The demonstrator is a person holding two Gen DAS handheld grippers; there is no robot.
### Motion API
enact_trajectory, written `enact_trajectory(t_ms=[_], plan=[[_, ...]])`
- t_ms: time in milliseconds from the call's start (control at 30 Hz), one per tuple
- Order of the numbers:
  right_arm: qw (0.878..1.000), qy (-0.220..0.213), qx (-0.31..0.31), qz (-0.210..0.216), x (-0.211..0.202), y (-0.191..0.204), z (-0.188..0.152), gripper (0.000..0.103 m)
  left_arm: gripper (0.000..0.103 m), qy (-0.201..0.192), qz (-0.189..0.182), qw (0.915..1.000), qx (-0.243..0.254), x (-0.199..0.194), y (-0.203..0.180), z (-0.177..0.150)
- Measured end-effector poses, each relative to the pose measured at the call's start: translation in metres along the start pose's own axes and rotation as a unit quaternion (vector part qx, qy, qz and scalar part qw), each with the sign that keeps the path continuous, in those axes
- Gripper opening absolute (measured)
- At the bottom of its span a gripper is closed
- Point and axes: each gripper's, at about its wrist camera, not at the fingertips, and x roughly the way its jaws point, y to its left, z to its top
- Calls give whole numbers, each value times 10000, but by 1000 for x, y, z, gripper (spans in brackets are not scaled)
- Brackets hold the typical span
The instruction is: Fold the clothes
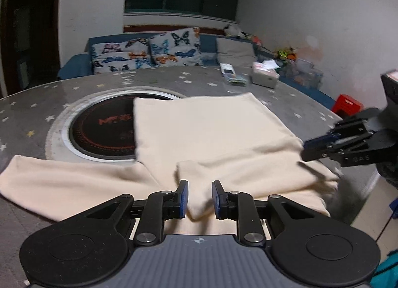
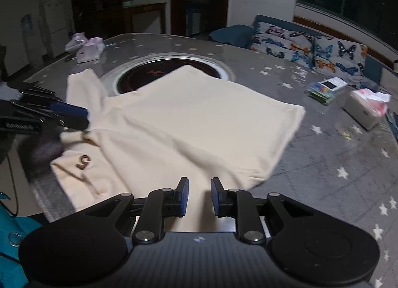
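Over on the left, the free sleeve (image 1: 57,176) lies flat across the star-patterned table (image 1: 223,81), beside the dark round inset (image 1: 104,129). The left gripper (image 1: 200,199) hovers with jaws apart; a cream fold of the sweater (image 1: 199,124) sits between the pads, unpinched as far as I can tell. Mid-table, the body is folded over. To the right, the right gripper (image 2: 199,197) also has jaws apart, cloth beneath, nothing clamped. Best now: lift both clear straight up so the fold isn't dragged, then take that left sleeve inward and smooth it.
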Motion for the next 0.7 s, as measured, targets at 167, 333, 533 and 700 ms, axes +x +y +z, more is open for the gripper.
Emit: enact_trajectory(t_ms=[167, 333, 533, 700], plan=[[9986, 11, -262, 468, 4, 26, 8, 19, 31, 83, -85, 9999, 76, 4, -4, -3], [9964, 143, -434, 718, 20, 44, 10, 19, 34, 64, -94, 9999, 101, 0, -1, -8], [9960, 193, -435, 751, 24, 48, 14, 4, 5, -110, 110, 9997, 213, -1, -3, -7], [9918, 372, -687, 1011, 19, 51, 17, 7, 11, -424, -23, 9987, 274, -18, 0, 1]])
